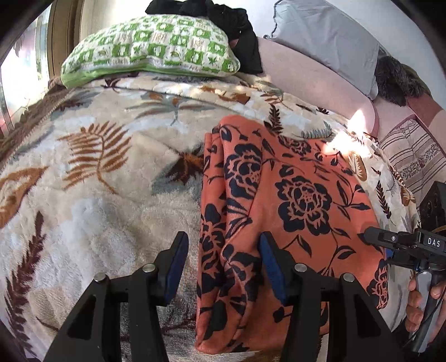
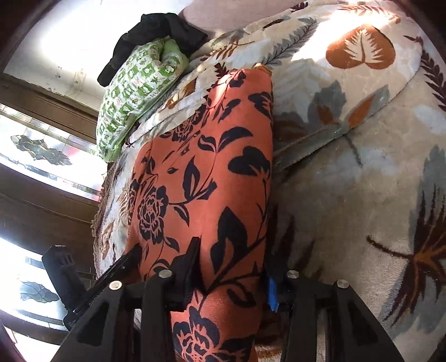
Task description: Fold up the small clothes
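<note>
Orange floral garment (image 1: pixel 278 195) lies on the leaf-print blanket (image 1: pixel 97 181); the left gripper (image 1: pixel 223 264) straddles its edge part-open, the right gripper (image 2: pixel 231 273) narrowing around it.

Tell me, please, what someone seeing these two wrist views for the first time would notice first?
The orange garment with black flowers stands out at once, lying lengthwise on a cream blanket with brown leaves. The left gripper straddles its near left edge, while the right gripper has cloth between its fingers at the opposite side. Farther back, a green-and-white checked pillow lies at the head of the bed with a black cloth behind it.
</note>
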A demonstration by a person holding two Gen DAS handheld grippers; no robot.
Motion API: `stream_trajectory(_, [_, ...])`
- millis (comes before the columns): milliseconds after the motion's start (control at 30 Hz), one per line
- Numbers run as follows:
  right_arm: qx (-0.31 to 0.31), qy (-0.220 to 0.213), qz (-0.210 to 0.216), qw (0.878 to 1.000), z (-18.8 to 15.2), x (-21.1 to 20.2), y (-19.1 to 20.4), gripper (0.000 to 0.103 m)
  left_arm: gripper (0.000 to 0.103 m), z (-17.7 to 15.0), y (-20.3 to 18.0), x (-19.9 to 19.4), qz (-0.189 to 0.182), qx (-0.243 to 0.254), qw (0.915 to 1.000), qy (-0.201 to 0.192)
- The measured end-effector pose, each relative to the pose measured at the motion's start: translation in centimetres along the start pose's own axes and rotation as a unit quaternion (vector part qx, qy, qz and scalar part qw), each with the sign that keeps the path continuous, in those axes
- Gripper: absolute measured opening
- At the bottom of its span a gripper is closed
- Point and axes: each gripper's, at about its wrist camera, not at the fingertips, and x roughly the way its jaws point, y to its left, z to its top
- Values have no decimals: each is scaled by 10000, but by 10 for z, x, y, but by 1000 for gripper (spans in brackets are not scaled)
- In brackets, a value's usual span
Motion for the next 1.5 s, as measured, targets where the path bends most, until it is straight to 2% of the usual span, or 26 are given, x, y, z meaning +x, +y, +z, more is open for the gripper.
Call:
stream_trajectory(67, [53,-155,23,9999,-4,-9,-4,70,59,7,-4,-7,158,108,9997,-135])
stream_trajectory(167, [45,-307,4,9995,-2,-22,-8,70,61,17,-7,-5,363,225,9990,-115])
stream_trajectory(400, [69,-321,75,9994,12,-26,-10,71,61,27,-11,7,431,270,9987,25])
stream_trajectory(500, [55,-207,159,9996,20,-15,-9,72,64,31,-7,21,319,158,9991,231])
stream_trajectory(567, [85,-42,224,9997,25,1,-9,72,77,29,-2,37,104,-18,9987,489])
stream_trajectory(633, [161,292,278,9991,27,25,-11,72,77,24,2,53,-194,-211,9966,775])
stream_trajectory(667, [108,438,269,9986,28,35,-10,58,62,22,4,56,-461,-264,9952,818])
stream_trajectory(700, [12,460,223,9987,28,39,-6,49,52,21,6,58,-769,-344,9923,911])
stream_trajectory(733, [-99,430,178,9989,29,38,-1,46,45,22,7,58,-845,-448,9909,947])
stream_trajectory(767, [-299,407,143,9986,29,35,5,36,35,23,5,56,-897,-409,9906,951])
stream_trajectory(867, [-825,311,83,9961,33,17,23,31,25,29,-16,43,-857,-153,9930,792])
stream_trajectory(967, [-1184,-51,15,9929,46,-20,31,31,25,42,-52,28,-1111,-106,9927,448])
stream_trajectory(1067, [-1275,-395,-58,9910,63,-64,15,31,27,55,-96,28,-1285,19,9914,226])
stream_trajectory(1100, [-1187,-469,-91,9918,69,-75,3,31,28,58,-108,36,-1327,-23,9906,321])
stream_trajectory(1167, [-694,-298,-38,9971,81,-82,-38,35,35,53,-134,65,-1129,89,9911,704])
stream_trajectory(1200, [-398,-196,-62,9990,84,-79,-62,40,37,48,-144,81,-975,201,9908,913])
stream_trajectory(1233, [-185,-176,-320,9992,84,-74,-86,49,40,39,-151,96,-778,366,9898,1137])
stream_trajectory(1267, [-38,-196,-766,9969,81,-71,-106,71,42,33,-154,97,-764,461,9900,1092])
stream_trajectory(1300, [91,-259,-1204,9923,76,-72,-122,72,43,30,-154,88,-676,488,9929,854])
stream_trajectory(1333, [187,-413,-1190,9919,69,-79,-132,72,51,28,-153,76,-560,529,9947,681])
stream_trajectory(1367, [252,-626,-919,9935,60,-90,-135,72,56,27,-152,65,-452,578,9956,583])
stream_trajectory(1433, [105,-1046,-994,9895,43,-112,-125,72,56,26,-150,45,-267,716,9963,402])
stream_trajectory(1500, [-54,-1415,-580,9882,22,-131,-103,72,60,21,-150,21,-23,872,9960,175])
